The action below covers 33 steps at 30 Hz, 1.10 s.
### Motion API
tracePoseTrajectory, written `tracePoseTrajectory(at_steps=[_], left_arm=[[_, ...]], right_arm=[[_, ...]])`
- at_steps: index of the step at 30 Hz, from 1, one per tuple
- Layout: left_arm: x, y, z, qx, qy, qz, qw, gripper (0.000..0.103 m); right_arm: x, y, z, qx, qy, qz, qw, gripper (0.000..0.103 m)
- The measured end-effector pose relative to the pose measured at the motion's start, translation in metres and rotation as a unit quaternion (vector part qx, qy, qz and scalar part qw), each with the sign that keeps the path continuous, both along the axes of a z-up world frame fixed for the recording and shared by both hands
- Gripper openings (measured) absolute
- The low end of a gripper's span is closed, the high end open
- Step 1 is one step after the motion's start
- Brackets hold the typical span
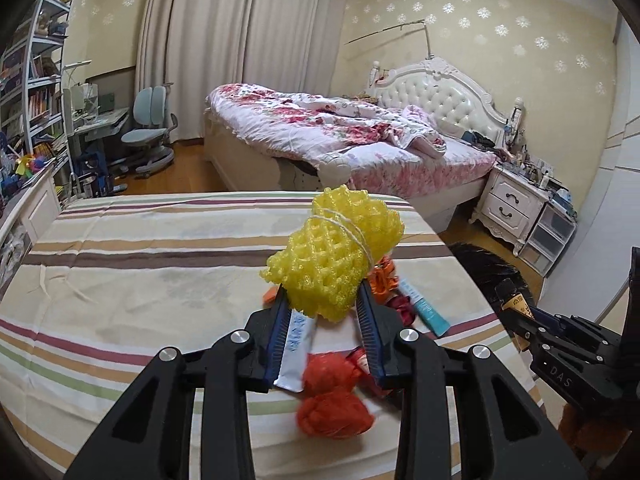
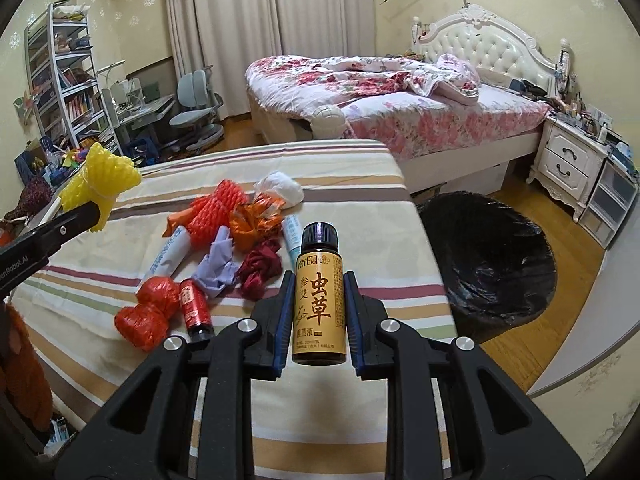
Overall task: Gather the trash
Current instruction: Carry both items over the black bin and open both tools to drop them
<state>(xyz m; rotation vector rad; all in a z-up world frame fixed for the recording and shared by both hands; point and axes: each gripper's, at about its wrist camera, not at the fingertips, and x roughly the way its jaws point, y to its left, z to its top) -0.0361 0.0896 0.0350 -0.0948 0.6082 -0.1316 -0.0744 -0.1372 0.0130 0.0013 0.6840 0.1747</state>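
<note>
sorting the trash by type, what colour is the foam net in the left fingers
Bright yellow foam net, tied with white string; the left wrist view shows it best.

Striped table, littered with trash

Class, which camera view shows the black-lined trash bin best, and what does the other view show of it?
The right wrist view: the black-lined trash bin shows nearly whole, open, on the floor beside the striped table. The left wrist view catches only a dark sliver past the table edge.
</note>
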Motion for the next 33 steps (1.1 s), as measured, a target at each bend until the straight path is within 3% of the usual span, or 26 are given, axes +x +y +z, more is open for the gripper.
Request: tracePoseTrajectory(at_steps=[13,22,33], left_arm=[[0.081,-0.133,-0.009,-0.001,-0.019,-0.107,0.9941,0.034],[0.127,-0.191,-0.041,0.016,0.014,-0.127,0.9917,0.034],[0.150,-0.230,-0.061,0.042,0.039,-0.142,0.9882,0.035]], right_arm=[[0.058,-0.091,0.007,-0.015,-0.032,-0.094,0.995,0.023],[0.095,-0.133,-0.016,-0.014,-0.015,-0.127,0.992,0.023],[0.124,-0.163,-0.036,-0.006,0.007,-0.146,0.989,0.023]])
